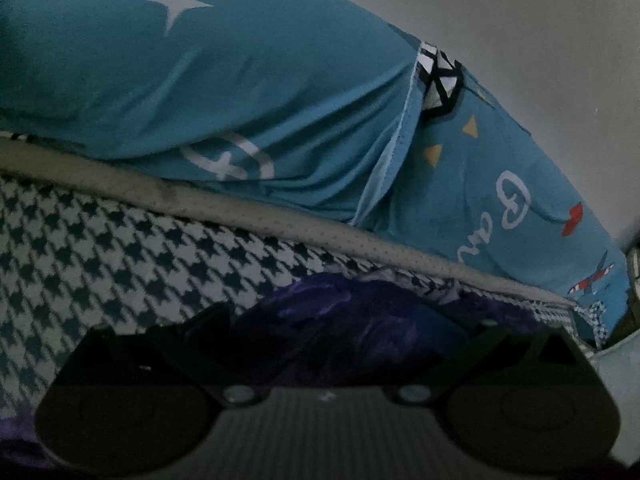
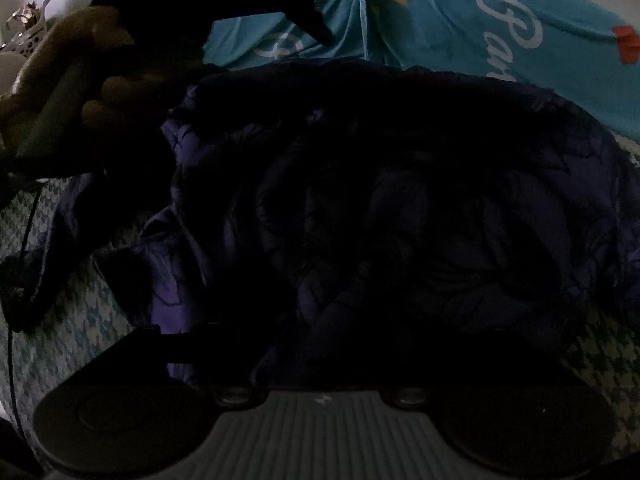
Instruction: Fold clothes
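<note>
The crumpled purple garment [image 2: 400, 208] is found on the houndstooth sheet [image 1: 120, 248], near the blue pillows [image 1: 200, 80]; the right gripper [image 2: 332, 320] is released over it, apparently for regrasping, while the left gripper's [image 1: 332, 340] state cannot be told.

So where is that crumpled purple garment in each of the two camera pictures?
Left wrist view: the purple garment sits low in the middle, just beyond the left gripper, on the houndstooth sheet.
Right wrist view: it fills most of the picture's centre, very dark, just beyond the right gripper.
Shared landmark: the blue pillow with white script lettering lies behind the garment in both views.
</note>
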